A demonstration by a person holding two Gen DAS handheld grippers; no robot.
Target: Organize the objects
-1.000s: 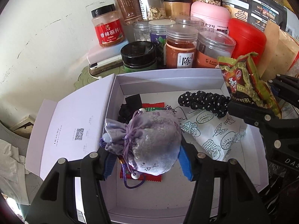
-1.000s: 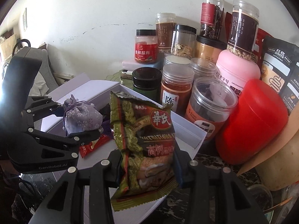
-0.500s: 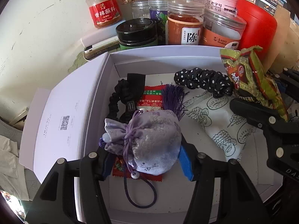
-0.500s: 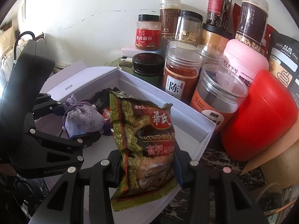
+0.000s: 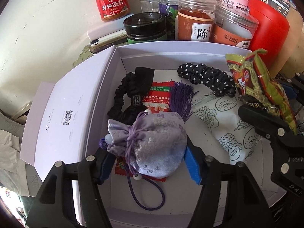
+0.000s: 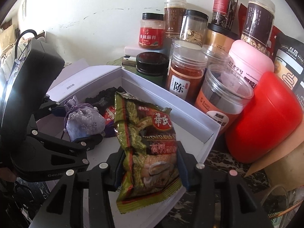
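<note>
Left gripper [image 5: 150, 163]: your jaws have just been opening; the lavender drawstring pouch [image 5: 152, 142] sits between them, and whether the blue pads still press it you cannot tell.
Pouch position: low inside the white box [image 5: 190, 46], over a red sachet [image 5: 158, 98], its tied neck pointing to the left of the left wrist view.
Right gripper [image 6: 150, 165]: your jaws have just been opening around the green snack packet [image 6: 146, 148]; a firm hold cannot be told.
Packet axis: long side upright, top edge tilted toward the box's far wall, hanging over the near right corner.
Left view only: black braided hair tie [image 5: 131, 96], polka-dot scrunchie [image 5: 207, 78], purple tassel [image 5: 181, 98], white printed bag [image 5: 231, 125], the pouch's cord loop on the floor.
Right view only: the tall jars [image 6: 226, 5] at the back, whole.
Hidden: packet's lower edge covers the box's front rim; the sachet under the pouch is mostly covered.
</note>
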